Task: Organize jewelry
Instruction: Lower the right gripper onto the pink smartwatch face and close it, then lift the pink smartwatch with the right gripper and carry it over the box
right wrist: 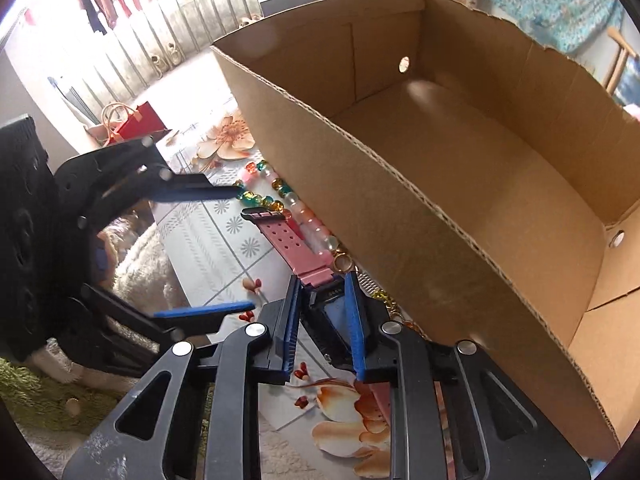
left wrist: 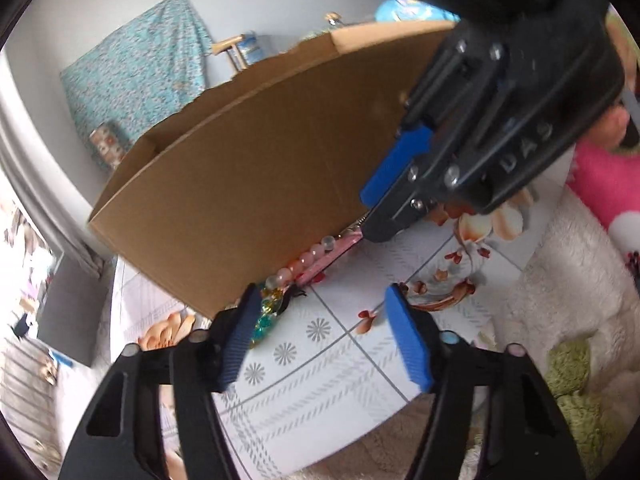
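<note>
While the right gripper [right wrist: 324, 308] fingers clamp the pink watch [right wrist: 298, 248] — left gripper [left wrist: 320, 336] fingers gape.

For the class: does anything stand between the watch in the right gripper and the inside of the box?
Yes: the box's near wall rises right beside the watch that the right gripper holds; nothing else visible does.

A watch [right wrist: 298, 240] and bead strand [right wrist: 308, 216] lie on the mat [right wrist: 224, 248] against the cardboard box [right wrist: 400, 216] wall.
</note>
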Available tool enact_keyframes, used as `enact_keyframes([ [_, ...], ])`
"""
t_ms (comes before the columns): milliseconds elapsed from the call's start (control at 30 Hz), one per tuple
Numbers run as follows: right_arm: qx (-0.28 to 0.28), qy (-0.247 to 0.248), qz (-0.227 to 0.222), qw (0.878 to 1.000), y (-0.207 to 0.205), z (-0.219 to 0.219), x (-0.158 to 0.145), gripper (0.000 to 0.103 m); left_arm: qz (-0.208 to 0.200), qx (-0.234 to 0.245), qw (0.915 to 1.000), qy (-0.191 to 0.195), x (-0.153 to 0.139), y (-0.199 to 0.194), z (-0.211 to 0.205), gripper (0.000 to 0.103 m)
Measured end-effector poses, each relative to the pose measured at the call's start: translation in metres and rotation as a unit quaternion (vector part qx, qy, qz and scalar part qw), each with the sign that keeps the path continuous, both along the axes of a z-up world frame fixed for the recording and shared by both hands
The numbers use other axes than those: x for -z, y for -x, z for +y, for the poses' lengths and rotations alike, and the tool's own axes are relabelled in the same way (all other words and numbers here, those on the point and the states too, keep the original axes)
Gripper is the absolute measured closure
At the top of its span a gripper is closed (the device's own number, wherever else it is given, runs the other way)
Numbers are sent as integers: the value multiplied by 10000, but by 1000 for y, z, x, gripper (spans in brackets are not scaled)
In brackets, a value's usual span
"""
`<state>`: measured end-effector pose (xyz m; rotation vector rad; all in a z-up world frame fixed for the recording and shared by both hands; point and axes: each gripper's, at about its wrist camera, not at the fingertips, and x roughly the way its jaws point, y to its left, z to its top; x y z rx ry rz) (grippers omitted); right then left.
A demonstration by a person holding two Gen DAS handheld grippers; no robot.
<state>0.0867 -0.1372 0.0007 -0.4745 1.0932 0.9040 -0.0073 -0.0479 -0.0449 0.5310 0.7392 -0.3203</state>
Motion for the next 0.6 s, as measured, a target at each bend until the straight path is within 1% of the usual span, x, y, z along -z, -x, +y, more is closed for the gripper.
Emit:
enact_keyframes([
  [33, -15, -3, -11, 10000, -1, -1, 0, 83, 3, 58, 10000, -38, 0, -2, -2, 50],
  [100, -14, -15, -44, 10000, -3, -2, 0, 83, 12, 92, 9999, -79, 0, -5, -3, 52],
  [133, -13, -29, -55, 10000, -2, -2, 1, 83, 24, 98, 9999, -95, 0, -8, -5, 56],
  [200, 3, -88, -43, 10000, 2, 5, 0, 83, 31, 110, 9998, -145, 3, -12, -6, 59],
  [233, 15, -125, -8, 9999, 1, 2, -1, 83, 17, 115, 9997, -200, 4, -13, -6, 62],
  [267, 18, -151, 7, 9999, 6, 12, 5, 83, -38, 171, 9995, -270, 6, -13, -9, 64],
  [300, 12, -163, 11, 9999, 9, 13, 6, 83, -66, 199, 9993, -315, 7, -14, -3, 66],
  [367, 7, -183, 12, 9998, 10, 14, 6, 83, -90, 249, 9990, -371, 9, -18, -2, 69],
  [433, 27, -225, 26, 9997, 9, 14, 7, 83, -73, 240, 9990, -381, 11, -22, -3, 77],
  [500, 72, -272, 25, 9996, 9, 12, 6, 83, -39, 222, 9991, -359, 12, -35, -6, 84],
  [533, 116, -288, -10, 9995, 10, 11, 6, 83, -49, 223, 9992, -328, 11, -33, -7, 90],
  [600, 220, -276, -156, 9993, 17, 7, 2, 81, -115, 224, 9994, -241, 6, -32, -9, 93],
])
